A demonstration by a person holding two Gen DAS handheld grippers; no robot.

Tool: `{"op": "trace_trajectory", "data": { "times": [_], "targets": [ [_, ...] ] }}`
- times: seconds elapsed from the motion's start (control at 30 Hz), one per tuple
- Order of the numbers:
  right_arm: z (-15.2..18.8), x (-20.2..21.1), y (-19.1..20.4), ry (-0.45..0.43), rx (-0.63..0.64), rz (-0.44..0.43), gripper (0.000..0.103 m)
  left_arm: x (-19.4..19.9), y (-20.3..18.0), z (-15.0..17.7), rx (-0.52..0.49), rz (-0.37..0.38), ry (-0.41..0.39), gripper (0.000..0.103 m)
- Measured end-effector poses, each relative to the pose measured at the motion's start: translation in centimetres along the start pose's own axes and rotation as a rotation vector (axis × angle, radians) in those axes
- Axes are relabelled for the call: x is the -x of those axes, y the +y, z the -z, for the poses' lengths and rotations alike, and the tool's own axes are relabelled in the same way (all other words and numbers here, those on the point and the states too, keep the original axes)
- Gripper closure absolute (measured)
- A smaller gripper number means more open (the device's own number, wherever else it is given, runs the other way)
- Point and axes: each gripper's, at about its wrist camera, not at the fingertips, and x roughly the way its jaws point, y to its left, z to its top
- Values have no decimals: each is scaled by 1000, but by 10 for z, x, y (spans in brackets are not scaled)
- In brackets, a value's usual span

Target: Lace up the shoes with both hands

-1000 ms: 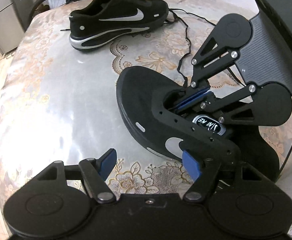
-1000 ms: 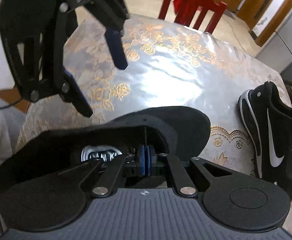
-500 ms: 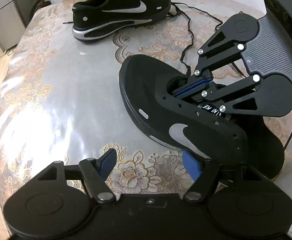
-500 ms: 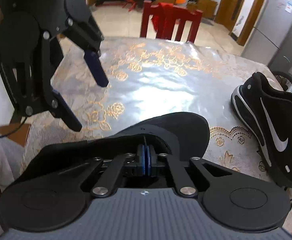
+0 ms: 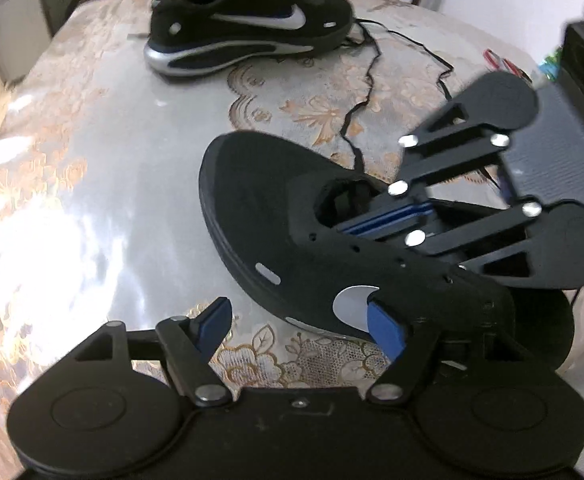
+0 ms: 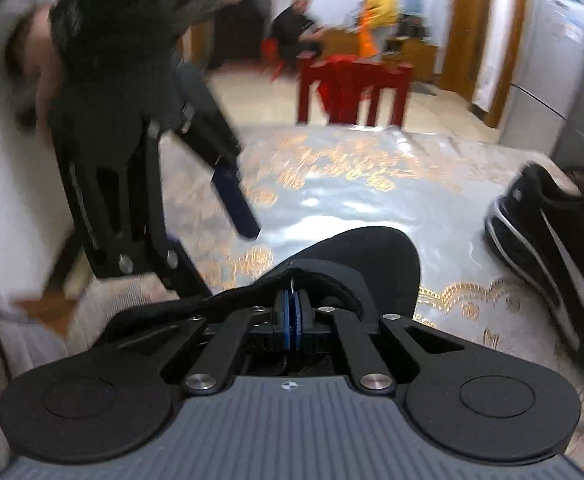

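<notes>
Left wrist: left gripper (image 5: 300, 322) jaws opening, empty | right gripper (image 5: 388, 216) closed inside near shoe (image 5: 292, 232)

no legible text or labels

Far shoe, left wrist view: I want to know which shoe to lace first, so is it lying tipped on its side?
No, the far shoe stands upright on its sole on the table.

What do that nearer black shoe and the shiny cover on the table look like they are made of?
Nearer black shoe: a matte, felt-like or suede-like upper, with no sheen, and a glossy silver logo; the exact fabric is unclear. Table cover: probably clear plastic sheeting over gold floral cloth, judging by its bright glare and the pattern showing beneath.
</notes>
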Motion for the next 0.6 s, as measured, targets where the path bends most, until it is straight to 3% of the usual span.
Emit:
{"op": "trace_trajectory", "data": {
  "times": [0.13, 0.33, 0.6],
  "targets": [
    [-3, -3, 4, 2, 29, 19, 100, 3, -15, -1, -124, -52, -22, 30],
    [4, 5, 14, -76, 71, 135, 99, 3, -9, -2, -121, -14, -17, 30],
    [-2, -6, -1, -32, 65, 28, 99, 2, -11, -3, -152, -12, -11, 30]
  ]
}}
